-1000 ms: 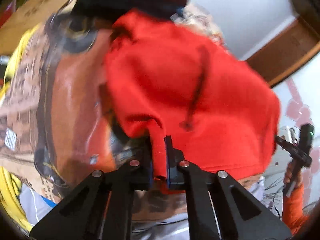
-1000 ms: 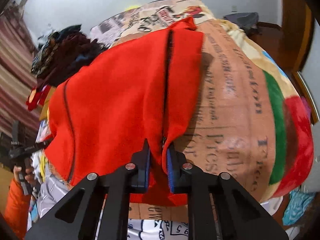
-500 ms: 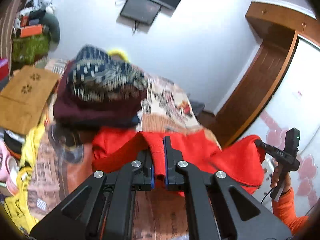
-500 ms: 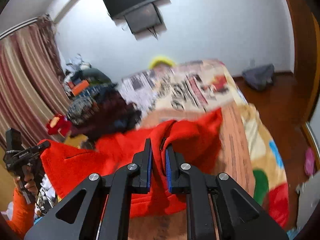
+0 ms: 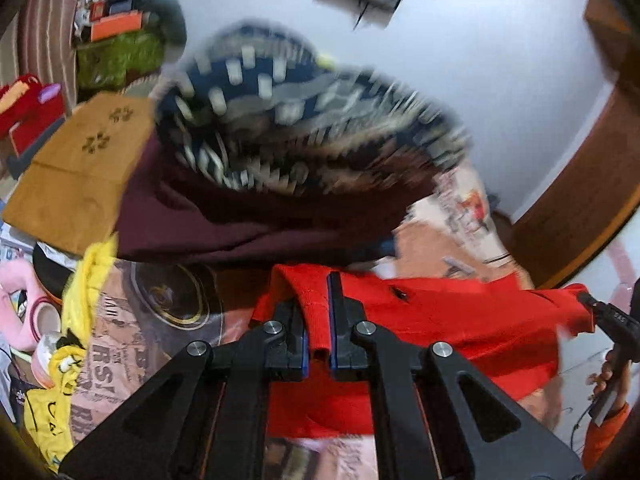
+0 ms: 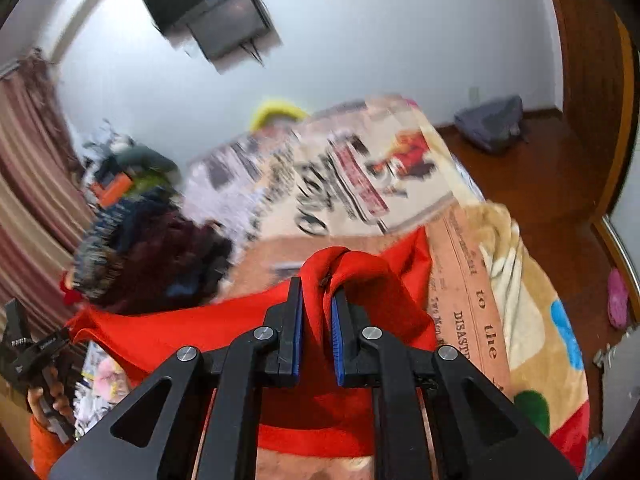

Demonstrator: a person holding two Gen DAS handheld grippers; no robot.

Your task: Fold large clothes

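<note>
Both grippers are clamped nearly closed on the red jacket (image 5: 460,320); the left gripper (image 5: 317,320) pinches a ribbed edge, the right gripper (image 6: 316,320) a bunched edge by the zip; the jacket hangs stretched between them above the printed blanket (image 6: 472,300) on the bed. The grips look narrow, so a hard pull apart could slip the cloth free; the loose lower part could drag crookedly and spoil the fold; the pile of dark clothes (image 5: 280,184) lies near and could catch it. No containers can be told for sure.
</note>
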